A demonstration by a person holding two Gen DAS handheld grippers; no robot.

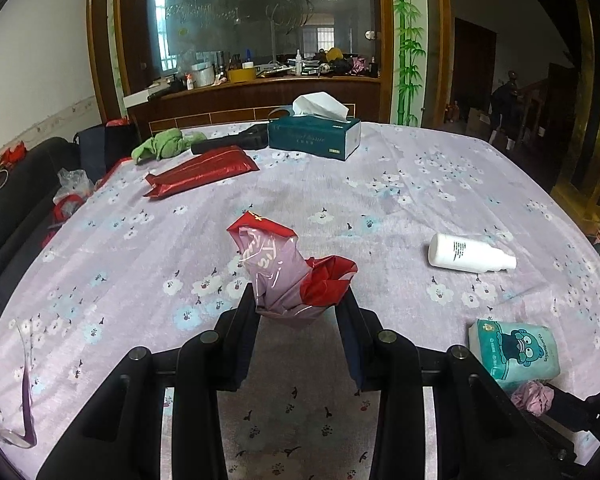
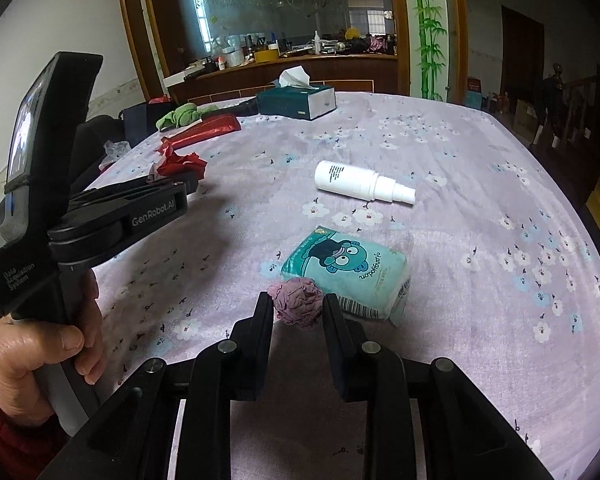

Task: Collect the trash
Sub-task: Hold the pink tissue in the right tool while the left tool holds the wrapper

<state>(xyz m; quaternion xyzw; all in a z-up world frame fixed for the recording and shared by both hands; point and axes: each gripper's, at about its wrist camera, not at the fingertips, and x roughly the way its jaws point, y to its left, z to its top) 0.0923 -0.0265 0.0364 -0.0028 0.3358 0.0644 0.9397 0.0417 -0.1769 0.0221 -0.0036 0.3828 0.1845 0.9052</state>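
Observation:
A crumpled red and pink plastic bag (image 1: pixel 288 276) sits pinched between the black fingers of my left gripper (image 1: pixel 298 300), a little above the flowered purple tablecloth (image 1: pixel 380 200). The right wrist view shows the same gripper (image 2: pixel 180 178) from the side, with the red bag (image 2: pixel 180 164) sticking out at its tips. My right gripper (image 2: pixel 299 306) is closed around a crumpled pink paper ball (image 2: pixel 298 300), both fingers touching it. The ball lies against a teal tissue pack (image 2: pixel 352 272). In the left wrist view the ball (image 1: pixel 534 396) appears at the lower right.
A white spray bottle (image 2: pixel 360 182) lies on its side mid-table. Farther back are a dark green tissue box (image 1: pixel 314 136), a red foil package (image 1: pixel 202 172) and a green cloth (image 1: pixel 164 146). A black sofa (image 1: pixel 16 200) runs along the left edge. A person's hand (image 2: pixel 32 360) holds the left gripper's handle.

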